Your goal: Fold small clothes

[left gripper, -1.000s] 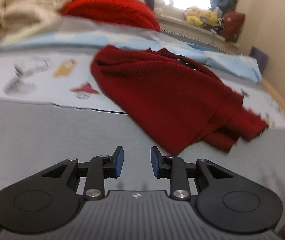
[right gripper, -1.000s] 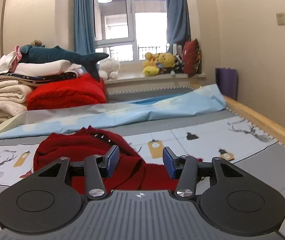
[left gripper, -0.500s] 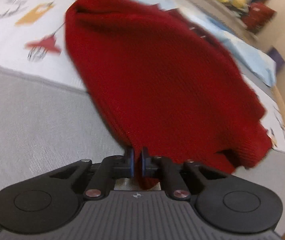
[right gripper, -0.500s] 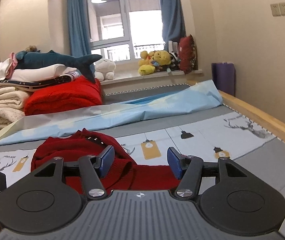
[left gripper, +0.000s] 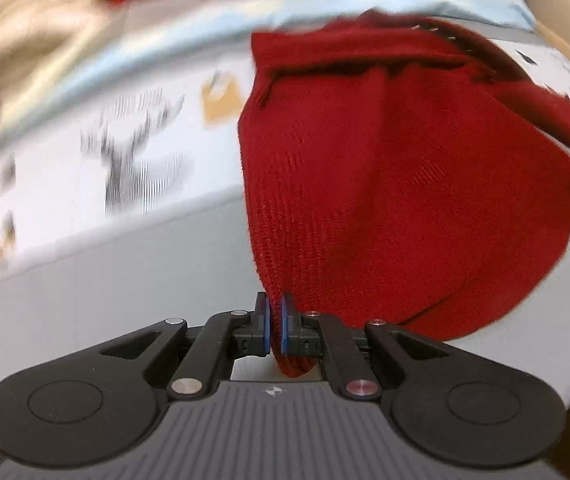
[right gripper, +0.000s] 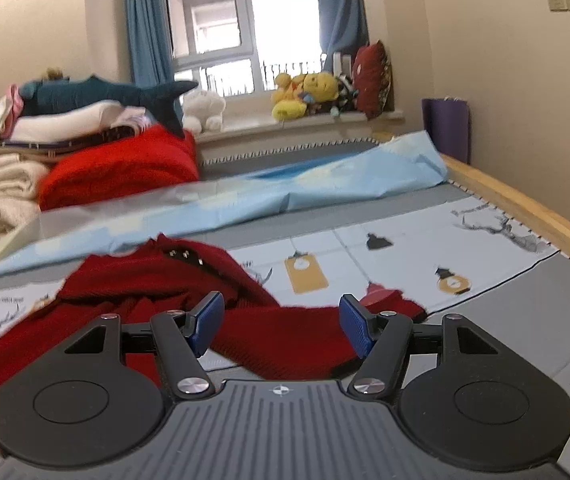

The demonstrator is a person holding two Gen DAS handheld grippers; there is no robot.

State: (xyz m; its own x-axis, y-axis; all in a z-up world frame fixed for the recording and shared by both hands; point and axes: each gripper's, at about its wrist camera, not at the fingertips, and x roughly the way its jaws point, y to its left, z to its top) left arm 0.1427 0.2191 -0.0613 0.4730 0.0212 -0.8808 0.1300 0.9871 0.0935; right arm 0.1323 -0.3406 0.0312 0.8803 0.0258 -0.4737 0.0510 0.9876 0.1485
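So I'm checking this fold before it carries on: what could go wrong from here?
1. The left gripper pinches only a thin edge of the dark red sweater, so the knit may slip out when pulled.
2. The right gripper is opening above a sleeve, gripping nothing; one-sided pulling could drag the sweater askew.
3. The sweater is already bunched near its collar, so creases may get folded in.

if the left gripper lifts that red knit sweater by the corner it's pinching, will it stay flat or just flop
Likely flop: the red sweater already drapes in soft folds from the left gripper. Its thick knit probably resists slipping. The right gripper, jaws opening, holds nothing.
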